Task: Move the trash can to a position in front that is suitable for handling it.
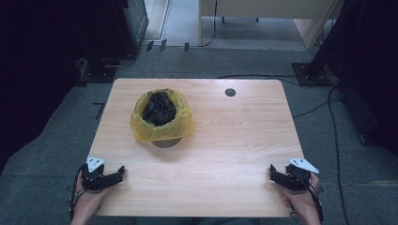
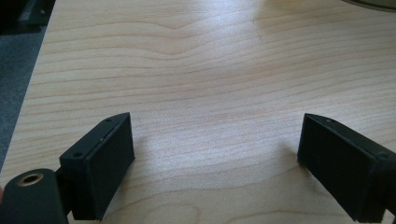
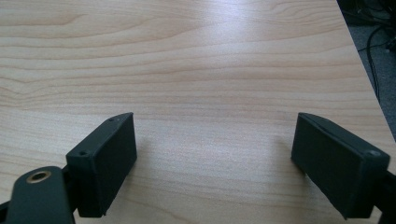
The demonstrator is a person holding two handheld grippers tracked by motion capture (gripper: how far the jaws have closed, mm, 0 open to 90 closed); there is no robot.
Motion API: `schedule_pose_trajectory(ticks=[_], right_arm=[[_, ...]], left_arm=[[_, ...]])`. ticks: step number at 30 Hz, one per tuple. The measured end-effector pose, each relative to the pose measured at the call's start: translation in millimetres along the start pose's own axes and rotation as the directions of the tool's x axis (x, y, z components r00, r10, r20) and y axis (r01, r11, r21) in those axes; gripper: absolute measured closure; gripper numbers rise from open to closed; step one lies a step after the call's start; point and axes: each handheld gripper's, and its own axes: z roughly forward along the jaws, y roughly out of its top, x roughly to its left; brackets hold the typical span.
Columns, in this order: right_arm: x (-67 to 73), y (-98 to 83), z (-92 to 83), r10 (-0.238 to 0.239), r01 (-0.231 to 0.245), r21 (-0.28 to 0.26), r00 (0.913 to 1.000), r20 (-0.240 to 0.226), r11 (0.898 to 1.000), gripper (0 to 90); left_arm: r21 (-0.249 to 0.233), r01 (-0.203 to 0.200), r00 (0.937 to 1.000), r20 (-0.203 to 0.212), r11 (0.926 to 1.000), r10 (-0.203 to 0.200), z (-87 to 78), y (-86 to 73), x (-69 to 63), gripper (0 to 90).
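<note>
— Grippers first: where do they sit?

— Left gripper point(image 1: 123, 171) rests at the near left corner of the table point(image 1: 244, 140), right gripper point(image 1: 271, 171) at the near right corner, each in a hand, and they point inward toward each other.

— Jaws?

— Both pairs stand wide apart, with bare wood between them in the left gripper view point(image 2: 215, 154) and the right gripper view point(image 3: 215, 149). Neither has hold of anything.

— And the bin?

— Small bin point(image 1: 165, 142) stands on the far left half of the table, lined with a yellow bag point(image 1: 162, 129) folded over its rim. Dark crumpled stuff point(image 1: 159, 108) fills it. It sits well apart from both grippers.
</note>
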Motion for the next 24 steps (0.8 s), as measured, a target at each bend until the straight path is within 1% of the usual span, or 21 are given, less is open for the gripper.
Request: schedule_pose_trajectory(ticks=[3, 7, 9, 10, 11, 12, 13, 14, 15, 16, 17, 18, 19, 22, 24], right_arm=[[0.1, 0.0, 0.1, 0.0, 0.0, -0.001, 1.0, 0.0, 1.0, 13.8], [0.4, 0.2, 0.1, 0.003, -0.003, 0.0, 1.0, 0.004, 1.0, 13.9], [0.9, 0.2, 0.0, 0.005, -0.005, -0.003, 1.0, 0.007, 1.0, 15.3], [1.1, 0.2, -0.2, 0.006, -0.006, -0.005, 0.9999, 0.011, 1.0, 16.8], [1.6, 0.2, -0.4, 0.008, -0.008, -0.008, 0.9999, 0.015, 1.0, 19.0], [2.5, 0.5, -0.4, 0.006, -0.006, -0.015, 0.9999, 0.015, 1.0, 22.2], [3.4, 1.0, -0.5, -0.005, 0.005, -0.019, 0.9998, 0.018, 1.0, 24.7], [5.4, 1.8, -0.4, -0.008, 0.008, -0.021, 0.9996, 0.027, 1.0, 25.7], [6.8, 3.0, -0.1, -0.022, 0.023, -0.023, 0.9991, 0.035, 0.999, 27.1], [8.8, 4.2, -0.5, -0.03, 0.031, -0.022, 0.9986, 0.044, 0.999, 28.9], [10.7, 5.5, -1.2, -0.029, 0.03, -0.03, 0.9984, 0.048, 0.999, 30.3], [13.0, 8.2, -2.4, -0.016, 0.018, -0.039, 0.999, 0.042, 0.999, 31.1], [14.3, 9.7, -3.0, -0.015, 0.016, -0.042, 0.9991, 0.039, 0.999, 32.6], [19.8, 15.1, -6.0, -0.024, 0.026, -0.063, 0.999, 0.037, 0.998, 36.4], [24.9, 19.8, -8.2, -0.029, 0.032, -0.076, 0.9991, 0.032, 0.997, 37.7]], left_arm=[[-0.005, 0.006, 1.0, -0.006, 1.0, -0.006, -0.4, -0.2, 0.0, 12.1], [-0.006, 0.008, 0.9999, -0.011, 1.0, -0.008, 0.1, 0.5, -0.3, 12.5], [-0.005, 0.023, 0.9997, -0.012, 0.9997, -0.023, 0.7, 2.3, 0.3, 13.4], [-0.004, 0.04, 0.9992, -0.004, 0.9992, -0.04, 0.9, 4.0, 1.9, 14.3], [-0.005, 0.062, 0.998, 0.001, 0.998, -0.062, 1.6, 6.0, 3.1, 14.8], [-0.007, 0.079, 0.9969, -0.003, 0.9969, -0.079, 2.6, 8.5, 3.2, 14.9], [-0.005, 0.08, 0.9968, -0.004, 0.9968, -0.08, 3.1, 11.6, 2.7, 14.9], [-0.011, 0.083, 0.9965, -0.004, 0.9965, -0.083, 3.3, 15.0, 1.2, 16.2], [-0.024, 0.09, 0.996, -0.002, 0.9957, -0.09, 3.6, 18.5, -1.1, 20.8], [-0.03, 0.09, 0.9959, 0.0, 0.9955, -0.09, 4.1, 22.4, -3.6, 22.9], [-0.039, 0.085, 0.9964, 0.011, 0.9957, -0.084, 6.1, 28.3, -7.5, 23.0], [-0.04, 0.082, 0.9966, 0.015, 0.9959, -0.081, 7.2, 31.3, -9.9, 24.3], [-0.045, 0.074, 0.9971, 0.017, 0.9962, -0.074, 9.2, 35.3, -12.8, 24.7], [-0.066, 0.081, 0.9965, 0.026, 0.9945, -0.08, 16.3, 48.1, -21.2, 26.2], [-0.081, 0.079, 0.9967, 0.022, 0.9936, -0.078, 19.7, 55.7, -26.5, 26.5]])
